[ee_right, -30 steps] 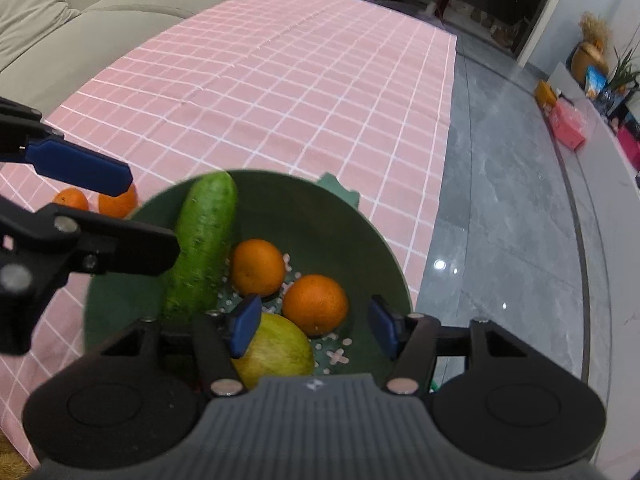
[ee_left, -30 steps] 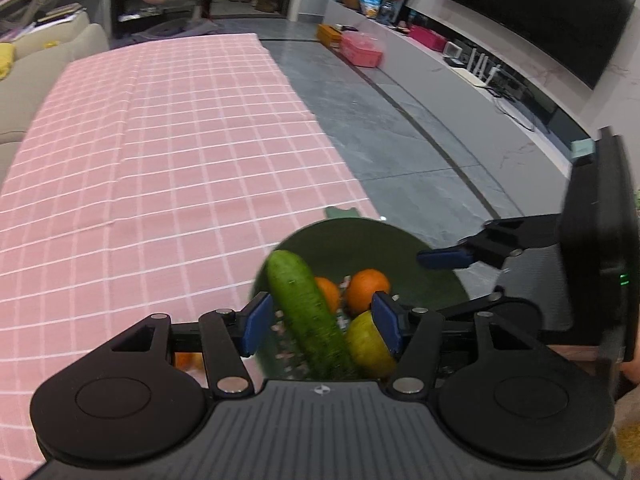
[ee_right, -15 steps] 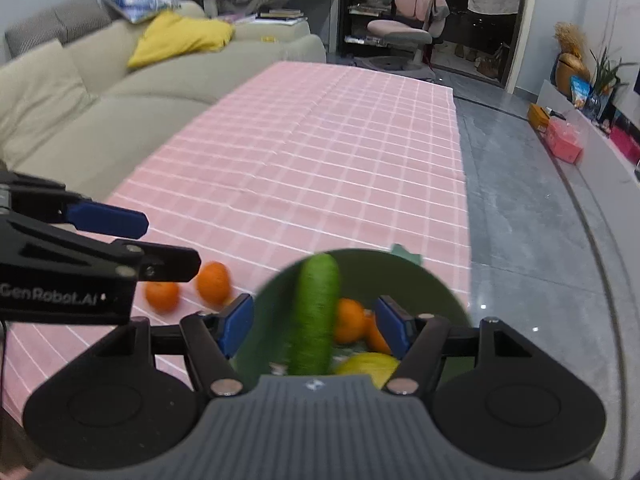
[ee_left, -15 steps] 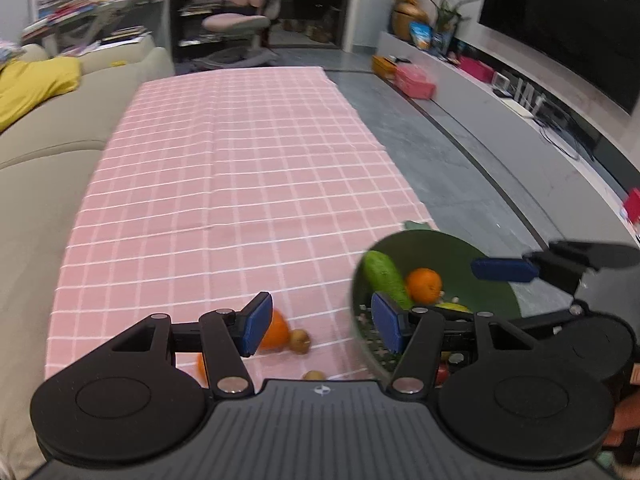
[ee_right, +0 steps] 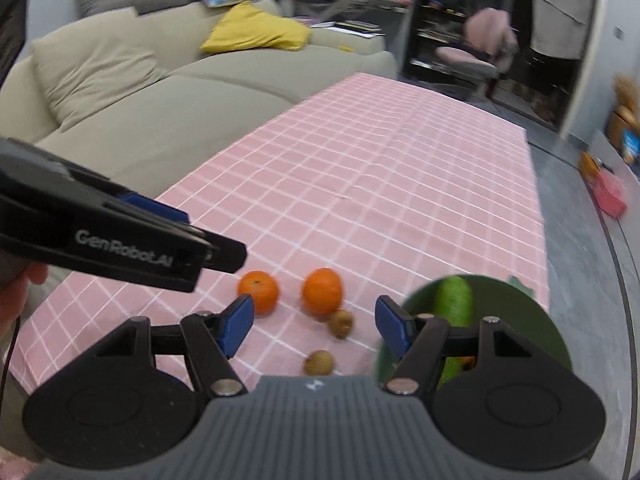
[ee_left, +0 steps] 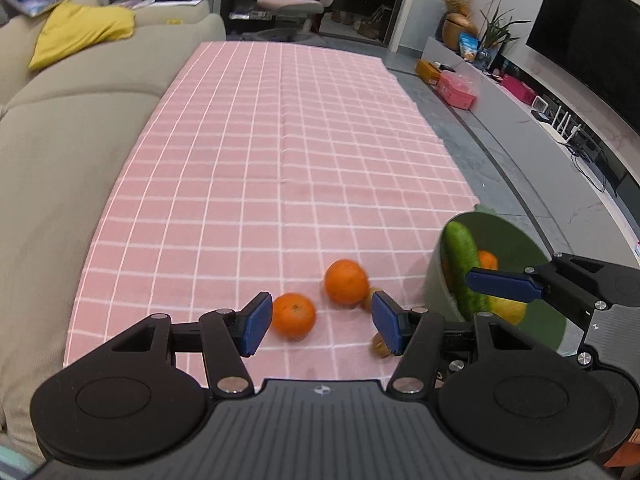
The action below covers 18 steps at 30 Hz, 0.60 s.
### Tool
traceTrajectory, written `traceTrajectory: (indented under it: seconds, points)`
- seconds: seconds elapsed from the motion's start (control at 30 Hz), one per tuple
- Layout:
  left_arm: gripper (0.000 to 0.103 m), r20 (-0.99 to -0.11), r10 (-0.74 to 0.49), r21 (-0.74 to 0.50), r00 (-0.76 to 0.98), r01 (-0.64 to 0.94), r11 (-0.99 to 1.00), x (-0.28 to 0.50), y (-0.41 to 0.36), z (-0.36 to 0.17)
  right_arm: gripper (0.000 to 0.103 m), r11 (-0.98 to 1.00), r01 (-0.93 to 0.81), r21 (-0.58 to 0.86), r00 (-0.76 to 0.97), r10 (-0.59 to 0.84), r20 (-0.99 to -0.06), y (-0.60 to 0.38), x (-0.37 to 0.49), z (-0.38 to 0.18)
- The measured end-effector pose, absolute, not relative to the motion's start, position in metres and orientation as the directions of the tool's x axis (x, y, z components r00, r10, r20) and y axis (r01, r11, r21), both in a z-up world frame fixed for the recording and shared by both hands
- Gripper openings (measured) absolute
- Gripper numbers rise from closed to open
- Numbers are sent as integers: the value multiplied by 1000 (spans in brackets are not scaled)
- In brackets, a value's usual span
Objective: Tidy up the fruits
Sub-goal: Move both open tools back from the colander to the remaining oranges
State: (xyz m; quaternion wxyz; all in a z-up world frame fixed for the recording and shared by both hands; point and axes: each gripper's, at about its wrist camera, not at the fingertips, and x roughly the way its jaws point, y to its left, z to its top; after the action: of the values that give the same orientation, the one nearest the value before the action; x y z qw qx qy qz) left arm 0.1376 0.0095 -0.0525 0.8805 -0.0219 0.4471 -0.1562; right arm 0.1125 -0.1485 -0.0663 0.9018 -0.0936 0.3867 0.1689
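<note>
- A green bowl [ee_left: 436, 264] stands at the near right corner of the table [ee_left: 288, 152], which is covered with a pink checked cloth.
- In the bowl a cucumber [ee_left: 464, 256] leans against the wall with its tip above the rim; beside it lie an orange fruit [ee_left: 488, 258] and a yellow fruit [ee_left: 508, 308], both partly hidden by the right gripper's finger.
- From the right wrist view only the cucumber [ee_right: 454, 300] and a sliver of orange show inside the bowl [ee_right: 520, 312]; the rest is behind the gripper body.
- Outside the bowl, on the cloth, lie two oranges: the left orange [ee_left: 293, 315] and the right orange [ee_left: 346, 282], near each other but apart.
- Two small brown fruits rest between the oranges and the bowl: the farther brown fruit [ee_right: 341, 323] just beside the right orange, the nearer brown fruit [ee_right: 319, 362] closer to the table edge.
- The left gripper [ee_left: 322, 328] hangs above the loose fruit with its jaws apart and nothing between the pads.
- The right gripper [ee_right: 316, 326] also has its jaws apart and holds nothing; it hovers over the brown fruits, next to the bowl.
- A beige sofa [ee_left: 60, 128] runs along the left side of the table.
</note>
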Motion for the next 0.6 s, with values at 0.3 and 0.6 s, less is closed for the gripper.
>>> traceTrajectory:
  seconds: [0.3,0.6]
  points:
    - [65,-793,-339,-221,507,279,935,145,25,-82,53,859,-488,-152,611,212,-763,-128,127,-91]
    - [61,-825,-385,-290,413,274,917,157,28,-112,48,746,-616,-252,569,201,-797,-122,138,-113]
